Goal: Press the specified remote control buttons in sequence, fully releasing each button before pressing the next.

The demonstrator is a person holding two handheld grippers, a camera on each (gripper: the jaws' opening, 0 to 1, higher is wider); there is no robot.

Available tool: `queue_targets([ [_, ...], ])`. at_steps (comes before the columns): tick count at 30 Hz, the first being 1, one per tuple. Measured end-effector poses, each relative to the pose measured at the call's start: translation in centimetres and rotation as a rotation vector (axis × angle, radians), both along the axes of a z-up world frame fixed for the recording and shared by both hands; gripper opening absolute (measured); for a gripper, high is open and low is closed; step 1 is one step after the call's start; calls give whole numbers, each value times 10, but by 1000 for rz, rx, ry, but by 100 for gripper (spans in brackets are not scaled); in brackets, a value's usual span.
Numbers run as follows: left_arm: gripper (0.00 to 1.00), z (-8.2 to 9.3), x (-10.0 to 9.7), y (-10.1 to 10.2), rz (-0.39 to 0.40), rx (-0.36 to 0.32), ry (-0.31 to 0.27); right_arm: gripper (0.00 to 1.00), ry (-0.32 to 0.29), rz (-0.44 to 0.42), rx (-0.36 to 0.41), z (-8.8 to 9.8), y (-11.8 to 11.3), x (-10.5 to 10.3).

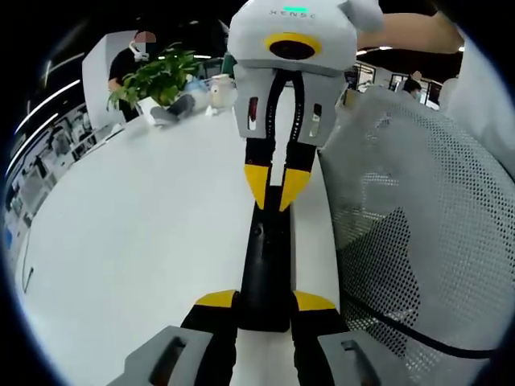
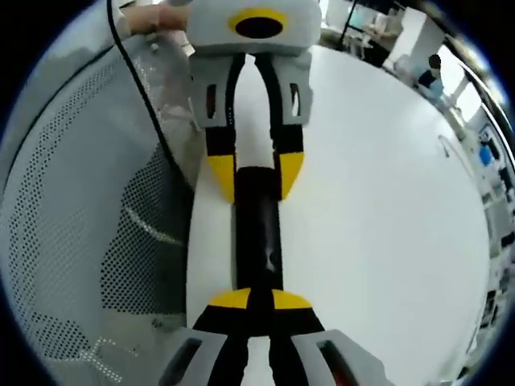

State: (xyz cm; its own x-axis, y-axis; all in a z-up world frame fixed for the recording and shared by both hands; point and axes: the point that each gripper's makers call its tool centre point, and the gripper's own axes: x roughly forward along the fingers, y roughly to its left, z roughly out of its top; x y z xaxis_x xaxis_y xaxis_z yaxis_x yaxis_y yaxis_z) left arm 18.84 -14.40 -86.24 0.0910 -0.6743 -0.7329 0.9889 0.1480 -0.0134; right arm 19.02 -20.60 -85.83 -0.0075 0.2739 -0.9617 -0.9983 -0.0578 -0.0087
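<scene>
The black remote [image 1: 265,265] lies on the white bench [image 1: 137,241], clamped at its near end by the left tool [image 1: 265,301], while the right tool [image 1: 271,193], tips pinched together, should press straight down, then lift fully clear.

No legible text or labels

1. Left gripper [image 1: 264,315]: grey body, black jaws capped with yellow tips.
2. Right gripper [image 2: 251,310]: the same grey body, black jaws, yellow tips.
3. Seen from outside, each has a white housing with a yellow-ringed dark oval.
4. A thin black cable [image 2: 145,96] trails beside it.
</scene>
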Motion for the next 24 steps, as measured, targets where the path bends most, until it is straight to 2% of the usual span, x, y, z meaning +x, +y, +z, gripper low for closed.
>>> queue_targets([
  [2, 24, 0, 0, 0, 0, 0, 0, 4, 22, -20, -3, 0, -1, 1],
  [3, 24, 0, 0, 0, -1, 0, -1, 4, 53, -80, 12, 1, -1, 0],
  [5, 24, 1, 0, 0, 1, -1, -1, 4, 61, -117, 35, 1, -1, 1],
  [8, 24, 1, 0, 0, 2, -4, -1, 4, 15, -60, 65, 3, -3, -1],
  [13, 24, 0, 0, 0, 3, -4, -2, 5, -14, -71, 74, 3, -3, -1],
  [15, 24, 1, 0, 0, 2, -3, -2, 9, -40, -58, 64, 4, -2, 4],
  [16, 24, 0, 0, 0, 2, -2, -2, 10, -35, -54, 59, 4, -2, 4],
  [18, 24, 0, 0, 0, 2, -2, -2, 10, 14, -50, 59, 3, 2, -3],
  [20, 24, 0, 0, 0, 2, -3, -2, 10, -4, -11, 42, 3, 1, -2],
  [24, 24, 0, 0, 0, 2, -5, -1, 10, 7, -24, 49, 3, 1, -1],
])
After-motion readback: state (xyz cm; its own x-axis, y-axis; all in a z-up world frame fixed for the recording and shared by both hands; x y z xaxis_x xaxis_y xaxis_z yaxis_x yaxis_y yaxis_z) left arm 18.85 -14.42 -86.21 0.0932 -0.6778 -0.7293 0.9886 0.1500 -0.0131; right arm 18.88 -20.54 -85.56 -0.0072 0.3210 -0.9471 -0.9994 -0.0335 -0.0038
